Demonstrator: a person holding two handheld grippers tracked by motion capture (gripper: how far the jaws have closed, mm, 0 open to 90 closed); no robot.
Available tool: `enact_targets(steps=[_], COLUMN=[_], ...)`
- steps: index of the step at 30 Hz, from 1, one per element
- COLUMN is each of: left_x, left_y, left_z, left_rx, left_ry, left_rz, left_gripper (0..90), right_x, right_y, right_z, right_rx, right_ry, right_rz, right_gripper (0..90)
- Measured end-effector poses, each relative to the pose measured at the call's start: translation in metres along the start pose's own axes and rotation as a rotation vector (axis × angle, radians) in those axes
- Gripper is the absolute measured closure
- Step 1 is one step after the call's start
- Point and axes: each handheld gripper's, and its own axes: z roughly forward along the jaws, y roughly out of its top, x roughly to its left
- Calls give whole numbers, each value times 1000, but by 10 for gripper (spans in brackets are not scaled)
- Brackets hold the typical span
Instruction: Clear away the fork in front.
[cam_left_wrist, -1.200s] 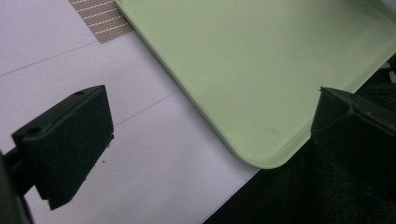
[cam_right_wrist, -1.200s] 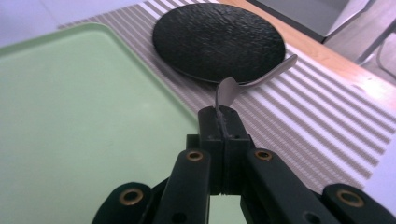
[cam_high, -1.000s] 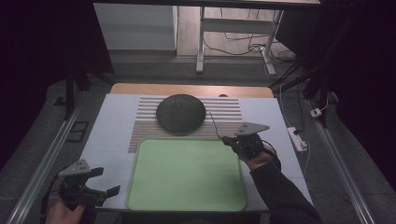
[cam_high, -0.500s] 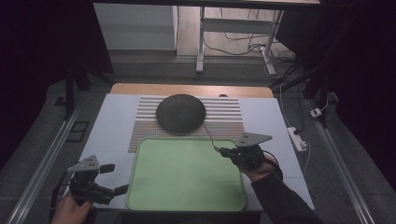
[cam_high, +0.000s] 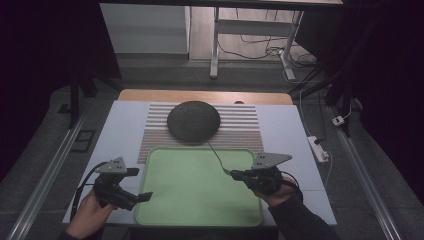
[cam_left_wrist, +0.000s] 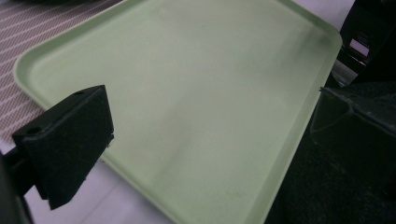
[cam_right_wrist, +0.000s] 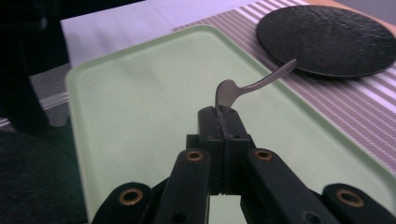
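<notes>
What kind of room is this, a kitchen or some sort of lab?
Most likely a lab or recording workspace, not a kitchen. A plain table holds a staged setup of a green tray and a dark plate, cables lie loose on the floor behind, and a power strip sits beside the table.

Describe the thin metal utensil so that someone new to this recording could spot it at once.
Start at the pale green tray on the near half of the table. Above its right side, the right tongs are shut on a slim, curved metal utensil, whose free end rises toward the dark round plate. It is the only shiny, thin thing there.
</notes>
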Motion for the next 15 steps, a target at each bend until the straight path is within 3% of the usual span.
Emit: enact_targets(steps=[9, 15], left_x=[6, 2], left_y=[24, 38], left_z=[23, 38], left_rx=[18, 67], left_ry=[-48, -54], left_rz=[17, 72], left_gripper=[0, 0], right_x=[16, 24], right_y=[-2, -2], right_z=[-1, -2], right_rx=[-6, -18], right_ry=[75, 132], right_rz=[-8, -22], right_gripper=[898, 899])
